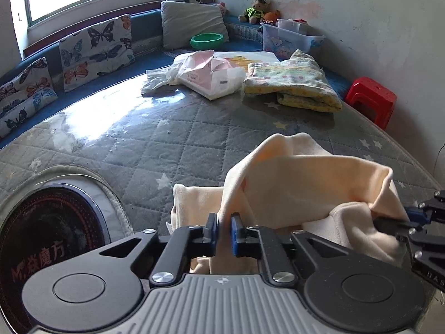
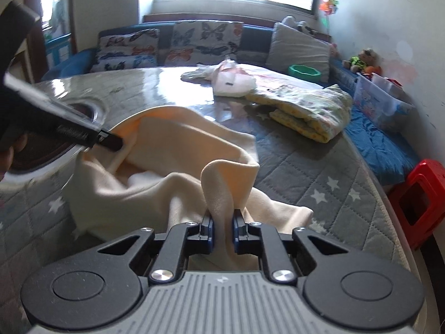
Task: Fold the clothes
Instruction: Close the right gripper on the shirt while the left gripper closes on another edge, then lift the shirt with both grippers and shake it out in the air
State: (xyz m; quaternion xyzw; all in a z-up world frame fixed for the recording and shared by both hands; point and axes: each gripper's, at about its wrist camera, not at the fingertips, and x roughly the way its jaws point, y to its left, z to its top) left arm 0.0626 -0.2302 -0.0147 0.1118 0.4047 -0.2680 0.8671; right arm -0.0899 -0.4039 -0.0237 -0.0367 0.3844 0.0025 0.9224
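A cream garment lies bunched on the grey quilted table cover. My left gripper is shut on a fold of its edge. My right gripper is shut on another fold of the same garment, lifting it slightly. The right gripper also shows at the right edge of the left wrist view, and the left one at the left of the right wrist view, each pinching the cloth. A folded yellow-green patterned cloth lies farther back.
A pink-white plastic-wrapped pack and a white garment lie at the far side. A round black cooktop is set in the table at the left. A red stool stands at right. Butterfly cushions, a clear bin.
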